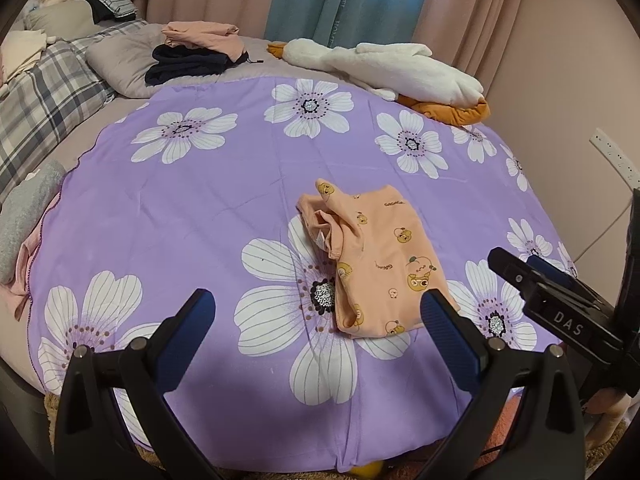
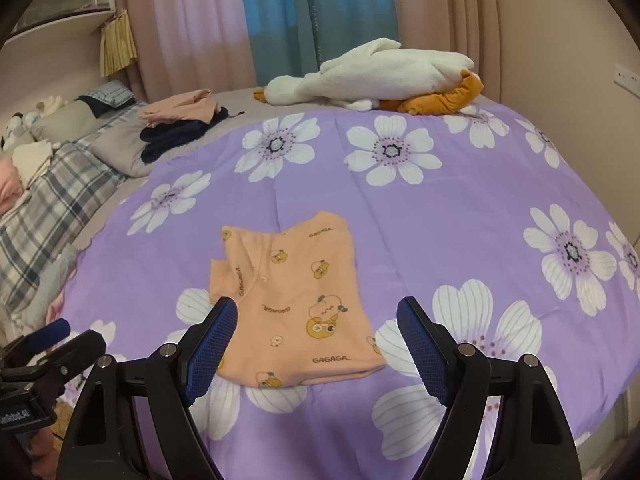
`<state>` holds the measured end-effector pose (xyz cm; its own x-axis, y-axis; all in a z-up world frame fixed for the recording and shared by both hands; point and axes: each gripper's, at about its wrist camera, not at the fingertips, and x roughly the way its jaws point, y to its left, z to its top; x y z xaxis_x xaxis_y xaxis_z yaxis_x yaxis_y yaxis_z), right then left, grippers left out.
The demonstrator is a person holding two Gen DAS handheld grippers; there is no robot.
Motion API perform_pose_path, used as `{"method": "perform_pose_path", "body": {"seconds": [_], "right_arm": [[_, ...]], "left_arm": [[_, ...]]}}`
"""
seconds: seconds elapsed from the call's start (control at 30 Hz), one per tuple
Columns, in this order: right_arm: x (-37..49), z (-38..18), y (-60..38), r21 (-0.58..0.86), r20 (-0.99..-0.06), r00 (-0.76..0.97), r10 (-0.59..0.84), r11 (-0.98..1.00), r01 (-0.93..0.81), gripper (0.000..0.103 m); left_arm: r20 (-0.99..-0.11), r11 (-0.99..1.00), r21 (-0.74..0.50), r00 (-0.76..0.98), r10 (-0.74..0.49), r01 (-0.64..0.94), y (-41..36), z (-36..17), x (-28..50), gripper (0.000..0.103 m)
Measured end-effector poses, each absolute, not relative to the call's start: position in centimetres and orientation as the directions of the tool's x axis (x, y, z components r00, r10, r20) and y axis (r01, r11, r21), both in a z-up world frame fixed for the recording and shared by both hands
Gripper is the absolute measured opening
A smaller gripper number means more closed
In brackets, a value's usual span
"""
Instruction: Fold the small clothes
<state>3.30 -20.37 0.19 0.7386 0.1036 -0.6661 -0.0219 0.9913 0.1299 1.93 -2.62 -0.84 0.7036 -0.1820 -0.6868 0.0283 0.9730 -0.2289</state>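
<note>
Nearest the cameras, the left gripper and the right gripper both stand wide open with nothing between their pads. Just ahead lies the small peach shirt, partly folded on the purple flowered sheet. Its long side runs away from the grippers. The right gripper sits squarely over its near hem, so it looks closer; the left sees it off to its right.

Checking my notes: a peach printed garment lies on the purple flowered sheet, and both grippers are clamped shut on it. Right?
Not quite. Both grippers are open and hold nothing: the left gripper and right gripper hover near the peach garment on the purple sheet, as both wrist views show.
</note>
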Motion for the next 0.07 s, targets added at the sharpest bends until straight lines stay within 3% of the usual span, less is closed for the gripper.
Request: {"method": "perform_pose_path", "body": {"seconds": [0.07], "right_arm": [[3.32,0.12,-20.34,0.127,-0.669,0.736,0.101,0.992,-0.021,0.082]], "left_arm": [[-0.685,0.972,-0.233,0.705,-0.186,0.03,-2.7,-0.76,1.9,0.102]]}}
